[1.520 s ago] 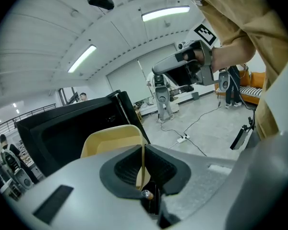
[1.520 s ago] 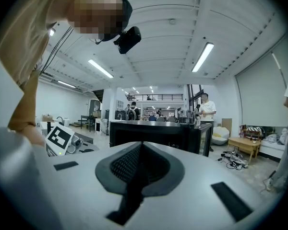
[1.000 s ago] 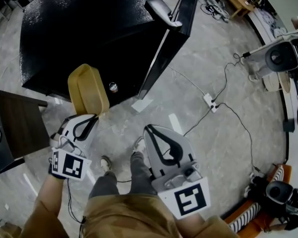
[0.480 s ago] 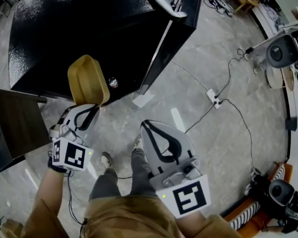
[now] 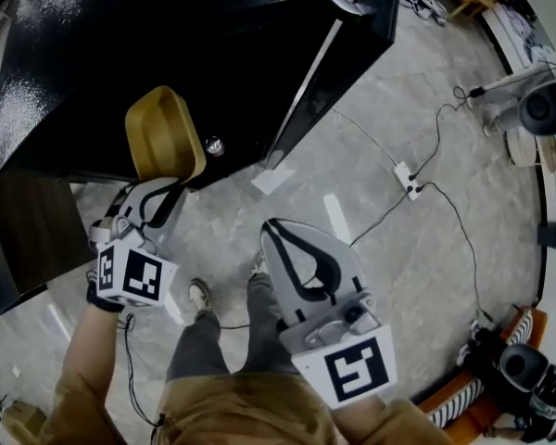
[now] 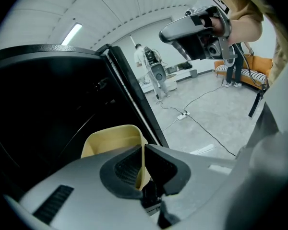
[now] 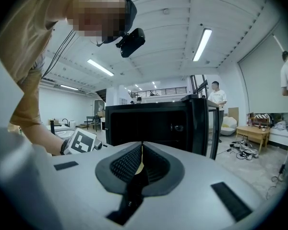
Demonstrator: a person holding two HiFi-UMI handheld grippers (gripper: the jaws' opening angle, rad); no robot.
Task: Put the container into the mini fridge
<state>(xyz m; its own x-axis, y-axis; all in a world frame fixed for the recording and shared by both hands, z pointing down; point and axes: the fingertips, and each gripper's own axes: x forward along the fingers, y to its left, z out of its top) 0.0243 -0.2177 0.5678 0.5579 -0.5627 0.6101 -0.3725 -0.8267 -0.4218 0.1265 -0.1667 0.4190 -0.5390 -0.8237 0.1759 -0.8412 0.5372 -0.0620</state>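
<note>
The tan plastic container [image 5: 162, 133] hangs tilted in front of the black mini fridge [image 5: 120, 54], at its open front. My left gripper [image 5: 160, 188] is shut on the container's near wall; in the left gripper view the thin rim [image 6: 143, 157] sits pinched between the jaws of that gripper [image 6: 143, 169]. The fridge's dark inside [image 6: 43, 109] lies just beyond the container [image 6: 110, 138]. Its door [image 5: 338, 49] stands open to the right. My right gripper [image 5: 278, 232] is lower and to the right, shut and empty, and its own view faces the fridge [image 7: 149, 123].
A dark wooden table [image 5: 28, 239] stands at the left by the fridge. A power strip [image 5: 408, 178] with cables lies on the stone floor at the right. White tape strips [image 5: 274, 180] mark the floor near the door. The person's shoes [image 5: 198, 297] show below.
The left gripper has carried the container a little up and towards the fridge's front. The right gripper has barely moved.
</note>
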